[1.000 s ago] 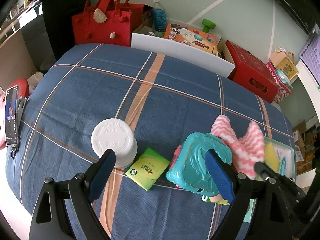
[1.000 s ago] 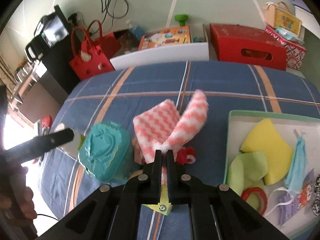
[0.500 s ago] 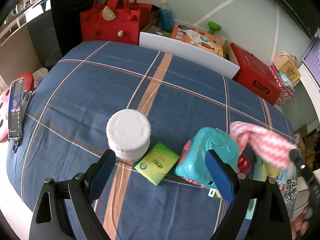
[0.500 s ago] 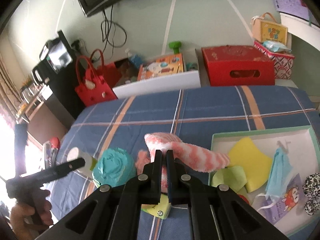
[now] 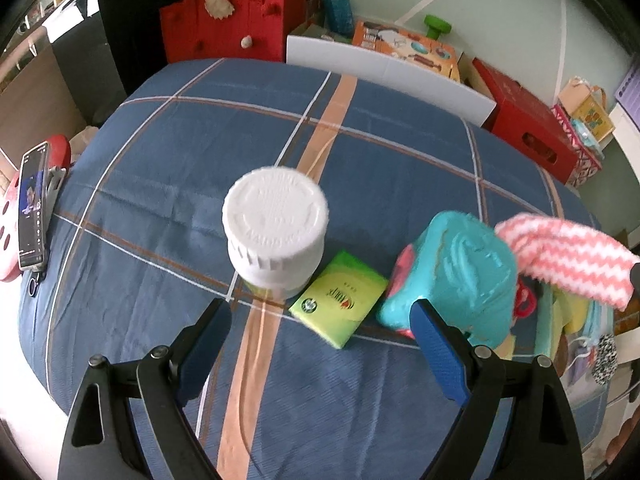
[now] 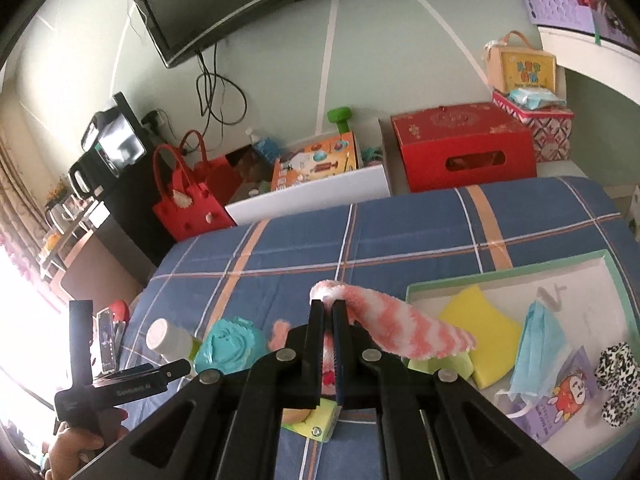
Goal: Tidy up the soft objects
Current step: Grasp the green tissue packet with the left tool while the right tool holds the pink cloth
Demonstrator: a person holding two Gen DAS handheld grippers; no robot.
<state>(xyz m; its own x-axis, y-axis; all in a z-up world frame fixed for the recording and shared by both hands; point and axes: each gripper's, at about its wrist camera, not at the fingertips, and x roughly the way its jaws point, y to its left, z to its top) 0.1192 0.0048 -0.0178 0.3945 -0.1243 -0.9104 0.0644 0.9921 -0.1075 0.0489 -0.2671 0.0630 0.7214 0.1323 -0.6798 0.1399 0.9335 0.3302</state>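
My right gripper (image 6: 329, 304) is shut on a pink-and-white zigzag cloth (image 6: 404, 330), lifted off the bed and drooping toward the green-rimmed tray (image 6: 500, 276). The same cloth (image 5: 568, 258) hangs at the right of the left wrist view. In the tray lie a yellow sponge (image 6: 486, 328), a blue face mask (image 6: 540, 344) and a leopard-print piece (image 6: 618, 376). My left gripper (image 5: 320, 320) hovers open over a green tissue pack (image 5: 340, 300), between a white-capped bottle (image 5: 276, 220) and a teal toy case (image 5: 460, 276).
The blue plaid bed (image 5: 200, 152) carries everything. A phone on a stand (image 5: 32, 208) sits at its left edge. Beyond the far edge stand a red felt bag (image 5: 232, 20), a white box of toys (image 5: 388, 64) and a red box (image 6: 464, 148). A hand (image 6: 76, 448) holds the left tool.
My right gripper has lifted the striped cloth off the bed and swung it toward the tray. My left gripper has sunk closer to the bottle and tissue pack.
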